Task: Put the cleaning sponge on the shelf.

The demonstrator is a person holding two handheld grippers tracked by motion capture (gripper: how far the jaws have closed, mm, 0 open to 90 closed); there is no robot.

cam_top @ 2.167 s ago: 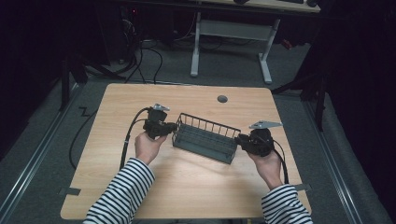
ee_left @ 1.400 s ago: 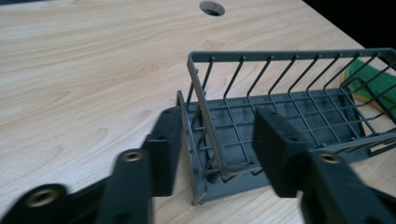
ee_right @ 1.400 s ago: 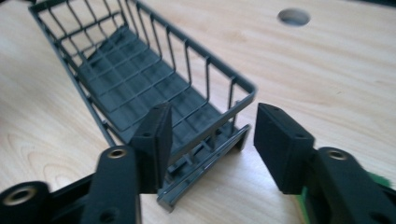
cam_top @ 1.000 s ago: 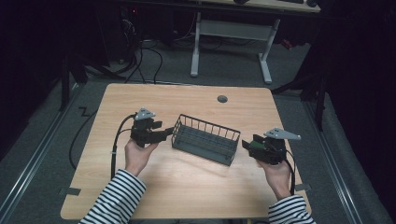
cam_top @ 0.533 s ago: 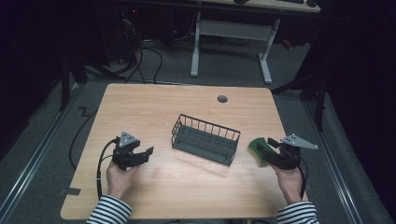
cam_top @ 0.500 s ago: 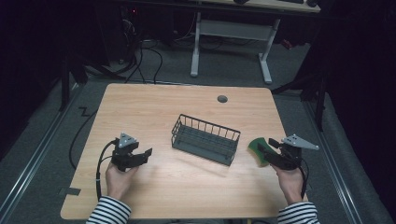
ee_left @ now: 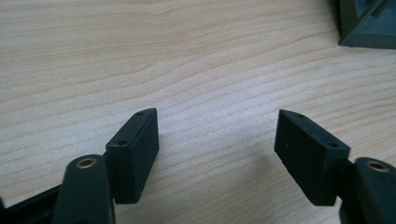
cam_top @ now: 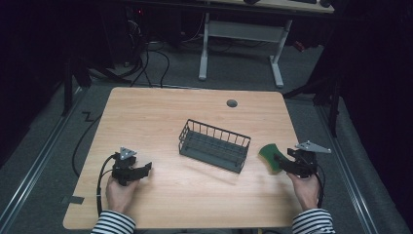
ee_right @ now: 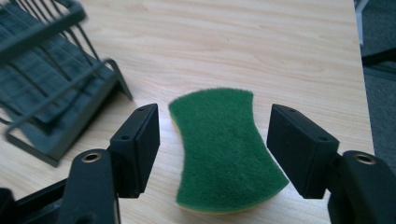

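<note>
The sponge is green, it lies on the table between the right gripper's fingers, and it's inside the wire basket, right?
Not quite. The sponge is green and lies on the table between the right gripper's open fingers, but it is outside the wire basket, beside its right end. The high view shows this.

The table (cam_top: 195, 122) is pale wood with a fine straight grain and a smooth, matt finish. The sponge (ee_right: 224, 144) has a fuzzy, rough green scouring face over a thin yellow foam layer (seen along its lower edge), while the basket (cam_top: 214, 146) is dark matt wire. The jaws of both grippers look like matt black plastic, flat-faced, with small brass-coloured metal fittings.
</note>
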